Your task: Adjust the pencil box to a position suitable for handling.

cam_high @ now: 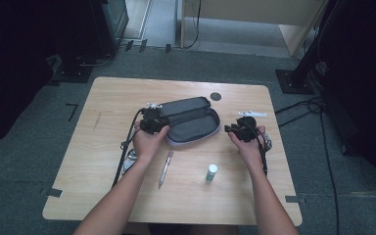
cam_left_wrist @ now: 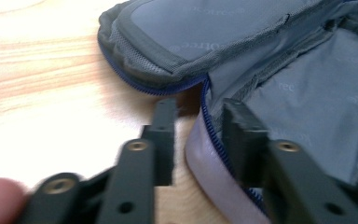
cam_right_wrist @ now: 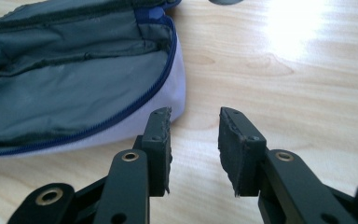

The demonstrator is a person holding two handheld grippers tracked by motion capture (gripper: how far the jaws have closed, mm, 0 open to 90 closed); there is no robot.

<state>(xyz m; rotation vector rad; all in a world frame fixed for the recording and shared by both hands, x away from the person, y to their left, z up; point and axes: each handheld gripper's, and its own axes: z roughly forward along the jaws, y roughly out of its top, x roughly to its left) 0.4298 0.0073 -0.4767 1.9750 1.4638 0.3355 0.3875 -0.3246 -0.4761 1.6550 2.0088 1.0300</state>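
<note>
Your left gripper (cam_high: 152, 122) sits at the left end of the open grey fabric pencil case with the blue zip (cam_high: 191, 122), which lies unzipped in the middle of the pale wooden table (cam_high: 107, 98); in the left gripper view the jaws straddle the case's lower zip edge (cam_left_wrist: 205, 140), one jaw outside on the wood and one inside on the lining, partly open with a gap on each side, so you are placed to pinch that rim but have no hold on it yet. The case lies with its lid folded back, which leaves the mouth facing you and ready for loading. Just in front of it, the slim silver pen (cam_high: 165, 169) and the small white tube with the green band (cam_high: 211, 172) wait within easy reach, probably as the things to go in. Your right gripper (cam_high: 235, 128) hovers off the case's right end, its jaws partly apart over bare wood and holding nothing, near enough to steady that side
</note>
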